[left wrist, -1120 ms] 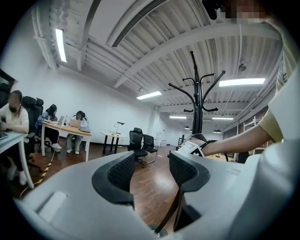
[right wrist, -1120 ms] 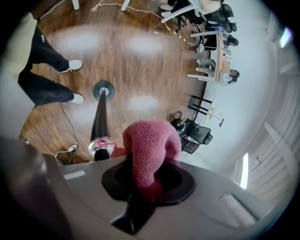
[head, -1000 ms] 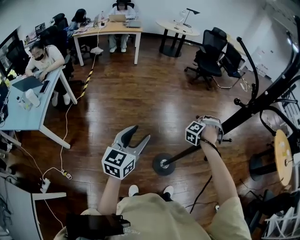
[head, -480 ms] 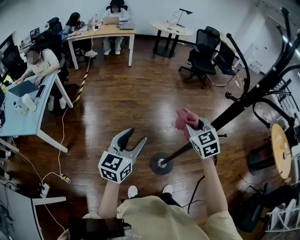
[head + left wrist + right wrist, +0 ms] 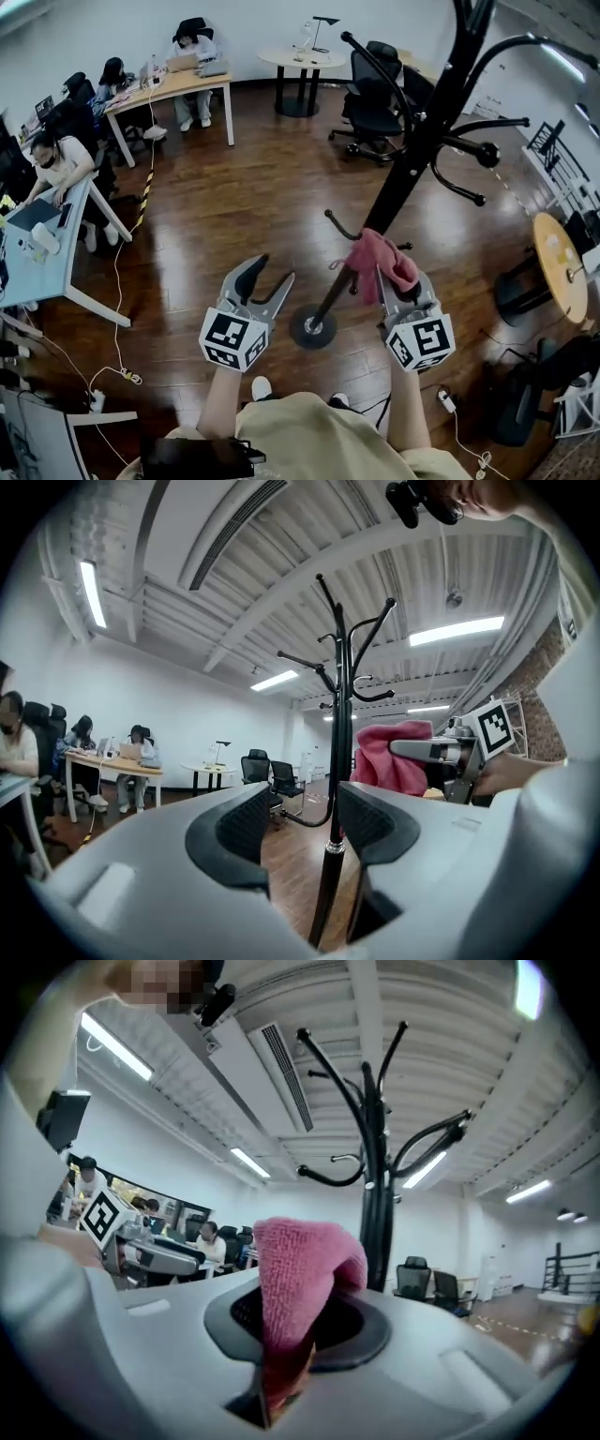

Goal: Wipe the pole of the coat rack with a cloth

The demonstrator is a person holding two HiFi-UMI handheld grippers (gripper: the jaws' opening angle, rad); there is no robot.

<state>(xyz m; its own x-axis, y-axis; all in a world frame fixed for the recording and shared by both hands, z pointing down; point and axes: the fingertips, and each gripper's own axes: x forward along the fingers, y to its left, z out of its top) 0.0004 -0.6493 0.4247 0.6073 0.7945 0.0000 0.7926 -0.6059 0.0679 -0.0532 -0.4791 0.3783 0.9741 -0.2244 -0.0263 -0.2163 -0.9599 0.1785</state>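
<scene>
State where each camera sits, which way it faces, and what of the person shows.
Head view: on the person's head, looking steeply down; forearms, left gripper and right gripper show.
Left gripper view: on that gripper, facing the pole beyond its open jaws.
Right gripper view: on that gripper, facing up past its clamped cloth.
Shared: all show the pole.

- Pole (image 5: 394, 178) rises from the floor (image 5: 234, 197) between both claws.
- Left claw (image 5: 276, 269) left of it, apart.
- Cloth (image 5: 380, 258) in right claw (image 5: 398, 281), just right of the pole.
</scene>
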